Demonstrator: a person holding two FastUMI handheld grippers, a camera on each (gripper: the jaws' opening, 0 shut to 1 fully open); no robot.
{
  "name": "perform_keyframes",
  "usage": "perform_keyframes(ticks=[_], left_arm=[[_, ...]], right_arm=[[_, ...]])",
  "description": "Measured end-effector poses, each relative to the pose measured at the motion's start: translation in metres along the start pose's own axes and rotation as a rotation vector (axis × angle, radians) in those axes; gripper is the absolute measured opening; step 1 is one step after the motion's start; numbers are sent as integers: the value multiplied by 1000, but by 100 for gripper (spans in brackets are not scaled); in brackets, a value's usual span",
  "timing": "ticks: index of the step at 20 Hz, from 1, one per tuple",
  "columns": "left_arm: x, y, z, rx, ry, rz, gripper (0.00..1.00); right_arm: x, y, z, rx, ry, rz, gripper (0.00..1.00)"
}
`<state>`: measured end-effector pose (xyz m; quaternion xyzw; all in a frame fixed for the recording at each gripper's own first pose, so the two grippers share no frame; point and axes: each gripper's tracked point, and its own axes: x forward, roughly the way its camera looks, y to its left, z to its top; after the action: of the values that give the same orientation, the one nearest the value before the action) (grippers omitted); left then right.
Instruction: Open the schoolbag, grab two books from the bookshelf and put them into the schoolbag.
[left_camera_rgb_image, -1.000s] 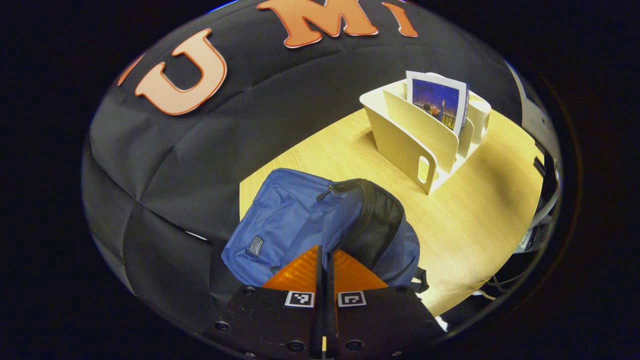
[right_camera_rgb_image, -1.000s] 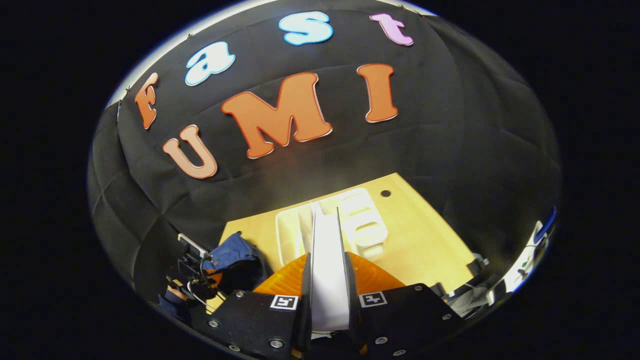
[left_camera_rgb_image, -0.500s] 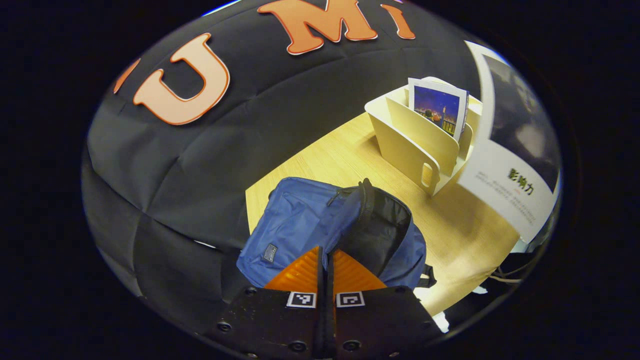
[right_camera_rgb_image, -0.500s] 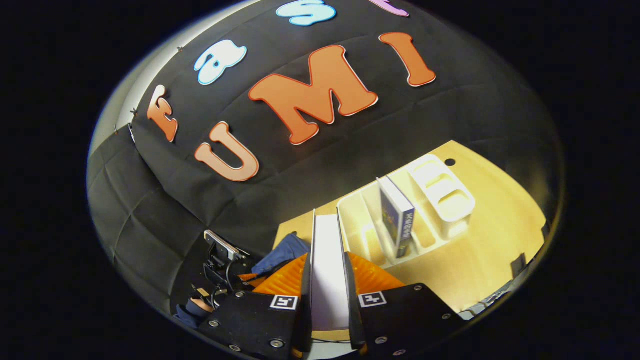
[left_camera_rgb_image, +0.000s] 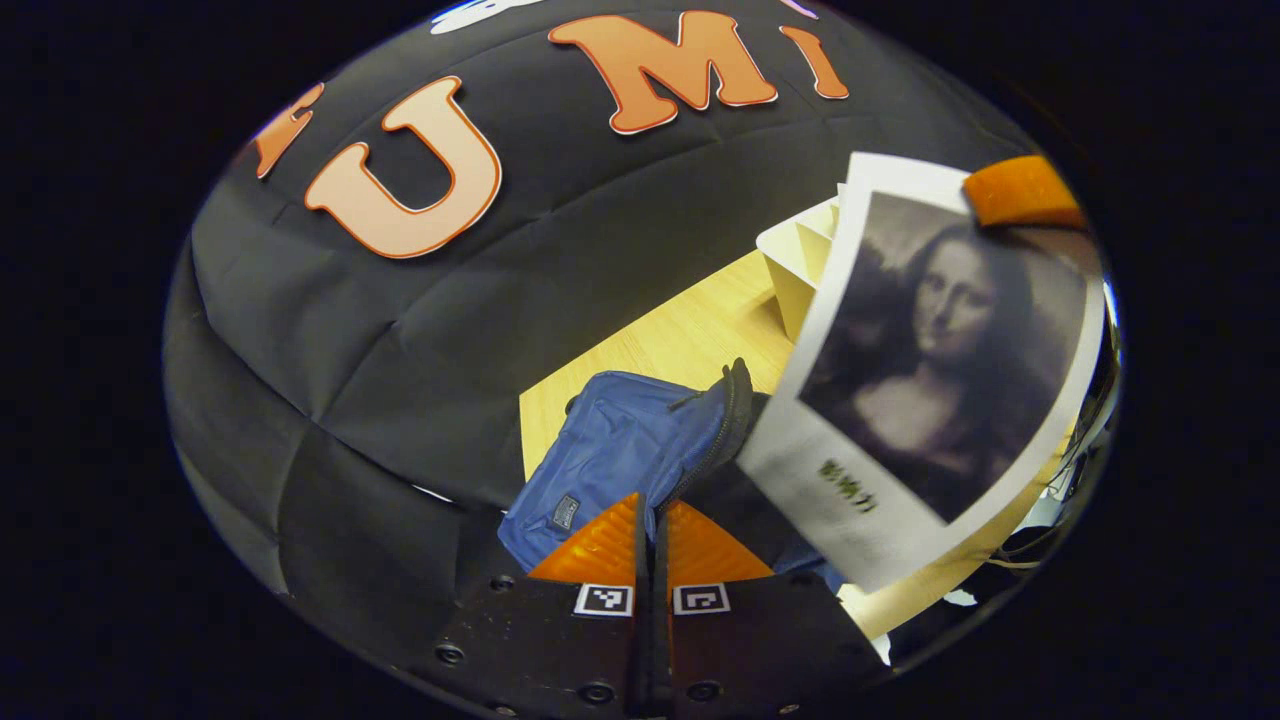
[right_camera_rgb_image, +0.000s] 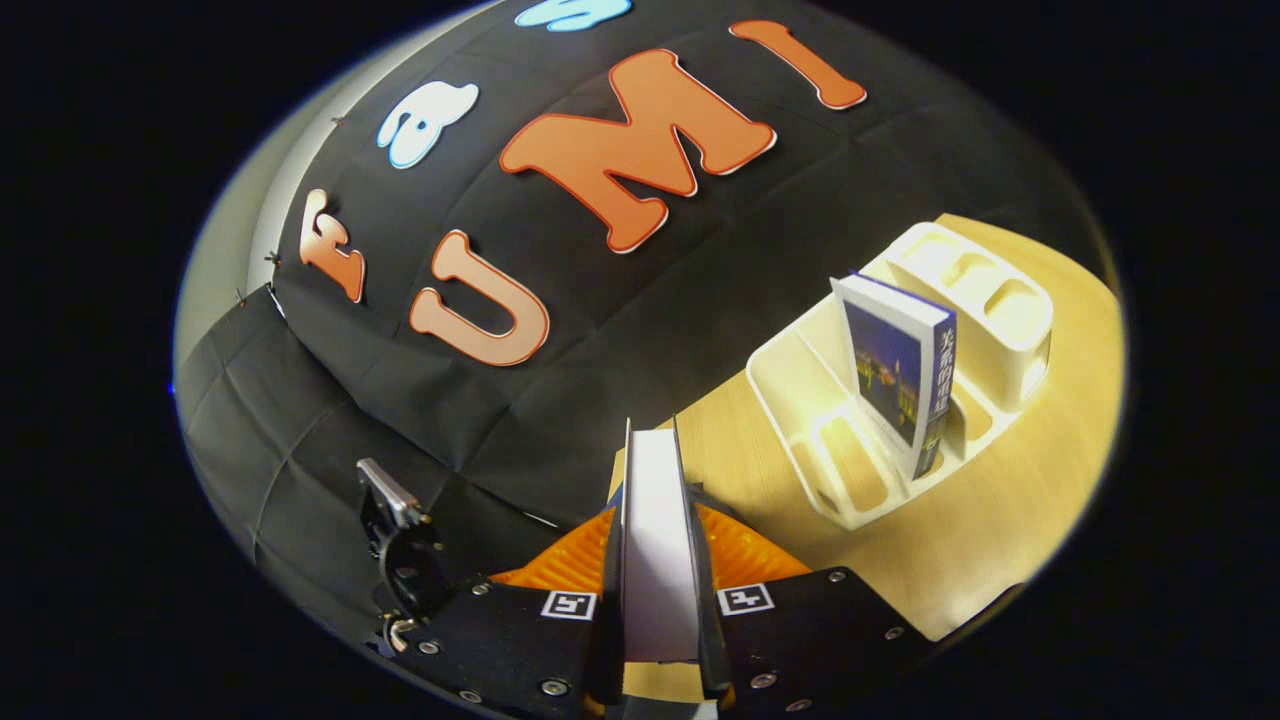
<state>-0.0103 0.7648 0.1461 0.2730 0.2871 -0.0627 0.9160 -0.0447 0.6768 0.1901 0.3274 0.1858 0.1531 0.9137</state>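
1. Schoolbag (left_camera_rgb_image: 625, 460) blue, lying on wooden table (left_camera_rgb_image: 660, 345) near the black cloth wall; main zip undone, dark opening (left_camera_rgb_image: 745, 490) facing up and toward the bookshelf side.
2. Left gripper (left_camera_rgb_image: 650, 530) just above the bag's near edge, fingers pressed together, only a thin slit between them; cannot tell whether any bag fabric is caught there.
3. Right gripper (right_camera_rgb_image: 652, 520) pinching first book (right_camera_rgb_image: 652, 530) by its white page edge, both fingers flat against the covers.
4. Same book, seen from left gripper view (left_camera_rgb_image: 930, 370): portrait cover, tilted, lower corner hanging over the bag's opening, not yet inside.
5. Second book (right_camera_rgb_image: 900, 370), blue cover, upright in a slot of white bookshelf (right_camera_rgb_image: 830, 470), well apart from the bag.
6. Step in hand, by judgement: carrying book one to the bag. Roughly half done.
7. Next move calls for: lining the book's lower edge with the opening, lowering it in, parting the fingers, then returning for the blue book. Risk: corner catching the zip rim.
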Motion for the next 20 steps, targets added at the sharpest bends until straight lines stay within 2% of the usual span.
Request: perform_keyframes(ticks=[5, 11, 17, 20], left_arm=[[0, 1, 4, -46, -51, 34, 0], [-4, -4, 1, -110, -101, 28, 0], [-5, -9, 8, -138, -155, 11, 0], [-5, -15, 9, -121, -178, -3, 1]], right_arm=[[45, -10, -27, 30, -27, -19, 29], [95, -18, -50, 82, -55, -82, 29], [144, -16, -88, 171, -8, -124, 29], [157, -10, -110, 194, 24, -108, 30]])
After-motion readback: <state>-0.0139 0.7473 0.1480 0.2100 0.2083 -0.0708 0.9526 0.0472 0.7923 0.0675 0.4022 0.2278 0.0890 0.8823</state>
